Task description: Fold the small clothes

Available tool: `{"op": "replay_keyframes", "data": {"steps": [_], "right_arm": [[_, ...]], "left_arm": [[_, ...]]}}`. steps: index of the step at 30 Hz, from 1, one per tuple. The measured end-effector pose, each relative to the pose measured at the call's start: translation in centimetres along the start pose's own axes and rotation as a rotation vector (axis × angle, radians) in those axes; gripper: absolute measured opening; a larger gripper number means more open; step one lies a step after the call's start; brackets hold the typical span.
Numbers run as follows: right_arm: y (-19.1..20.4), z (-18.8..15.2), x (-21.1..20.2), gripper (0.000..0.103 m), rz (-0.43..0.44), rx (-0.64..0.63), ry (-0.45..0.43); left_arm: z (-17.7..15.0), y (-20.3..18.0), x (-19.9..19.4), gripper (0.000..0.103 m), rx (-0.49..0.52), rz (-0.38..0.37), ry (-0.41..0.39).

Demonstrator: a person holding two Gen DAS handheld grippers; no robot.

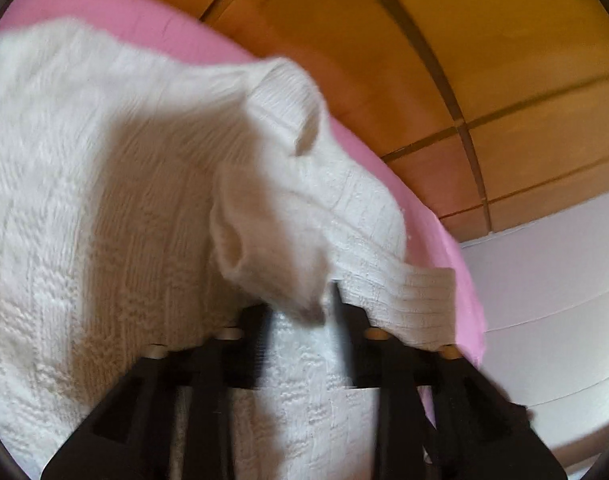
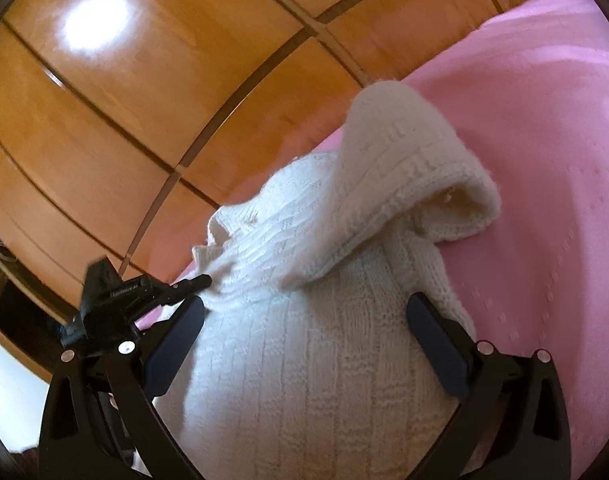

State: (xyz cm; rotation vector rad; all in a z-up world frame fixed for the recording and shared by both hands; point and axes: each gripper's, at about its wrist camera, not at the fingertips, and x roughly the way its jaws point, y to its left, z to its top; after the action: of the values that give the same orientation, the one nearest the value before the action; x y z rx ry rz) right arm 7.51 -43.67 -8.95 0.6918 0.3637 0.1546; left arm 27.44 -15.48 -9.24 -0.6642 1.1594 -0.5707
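A white knit sweater (image 1: 104, 200) lies on a pink bed cover (image 1: 144, 28). My left gripper (image 1: 300, 312) points down at it with its fingers close together. A bunched fold of the knit (image 1: 264, 240) rises at the fingertips, gripped between them. The picture is blurred there. In the right wrist view the sweater (image 2: 304, 380) fills the lower middle, and a sleeve (image 2: 404, 168) is flopped over its body, cuff to the right. My right gripper (image 2: 304, 320) hovers over the sweater, open wide, its pads on either side of the knit. The left gripper's tip (image 2: 202, 280) pulls the sweater's left edge.
A glossy wooden wardrobe (image 2: 144, 120) stands close behind the bed, also seen as the wardrobe (image 1: 444, 60) in the left wrist view. The pink cover (image 2: 544, 160) spreads out bare to the right of the sweater. A white surface (image 1: 544, 300) lies beyond the bed's edge.
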Motion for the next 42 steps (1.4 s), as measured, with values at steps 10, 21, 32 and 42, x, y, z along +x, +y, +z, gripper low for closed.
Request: {"op": "replay_keyframes", "data": {"steps": [10,21,32,42], "right_arm": [[0.3,3.0,1.4,0.101,-0.021,0.06,0.011],[0.6,3.0,2.8,0.101,-0.1,0.027,0.006],[7.9,2.1,0.7,0.101,-0.061,-0.264,0.114],[7.9,-1.8,8.6,0.101,-0.467,-0.501,0.154]], "left_arm": [[0.2,-1.7,-4.5,0.005,0.067,-0.059,-0.128],[-0.1,2.9,-9.3,0.005,0.07,0.133,-0.247],[-0.8,3.8,-7.2,0.045,0.15,0.32,-0.233],[-0.5,5.5,-8.3,0.036,0.219,0.476,-0.275]]}}
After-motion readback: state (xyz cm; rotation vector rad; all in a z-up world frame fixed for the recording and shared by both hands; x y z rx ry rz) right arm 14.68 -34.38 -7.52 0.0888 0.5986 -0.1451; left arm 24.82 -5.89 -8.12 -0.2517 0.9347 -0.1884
